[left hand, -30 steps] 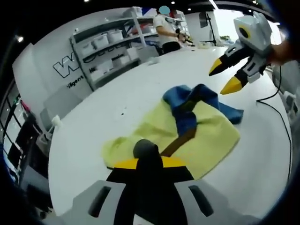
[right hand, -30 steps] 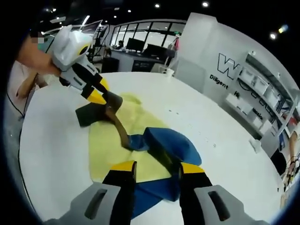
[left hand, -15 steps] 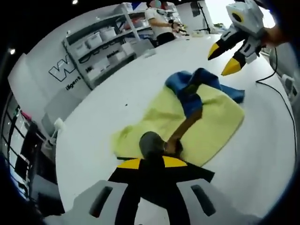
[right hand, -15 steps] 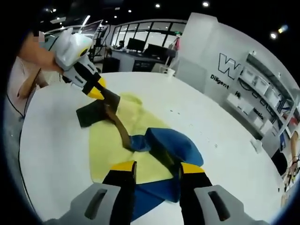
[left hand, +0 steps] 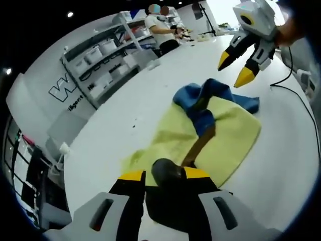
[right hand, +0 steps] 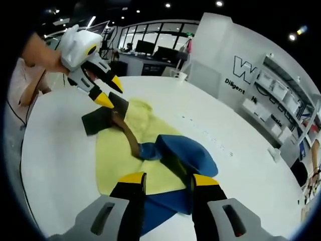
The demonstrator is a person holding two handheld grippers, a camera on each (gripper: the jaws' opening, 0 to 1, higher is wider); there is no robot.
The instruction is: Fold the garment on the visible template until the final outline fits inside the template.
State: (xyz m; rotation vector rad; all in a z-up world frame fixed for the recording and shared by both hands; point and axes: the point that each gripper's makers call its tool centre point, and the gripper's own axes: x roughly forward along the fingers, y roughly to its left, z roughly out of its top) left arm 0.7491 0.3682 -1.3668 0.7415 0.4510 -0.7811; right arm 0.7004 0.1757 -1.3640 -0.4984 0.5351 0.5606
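Clearly limp and light, the garment [right hand: 170, 160] bunches on the yellow template [left hand: 220, 135]; both tongs gape empty, so pinch its blue edge.

Left gripper view: sits low and close over the dark end of the garment [left hand: 200, 120], facing shelving at upper left.
Right gripper view: close above the blue end, facing the opposite way.
Shared: the yellow template [right hand: 118, 153] at centre frame, seen from opposite ends.
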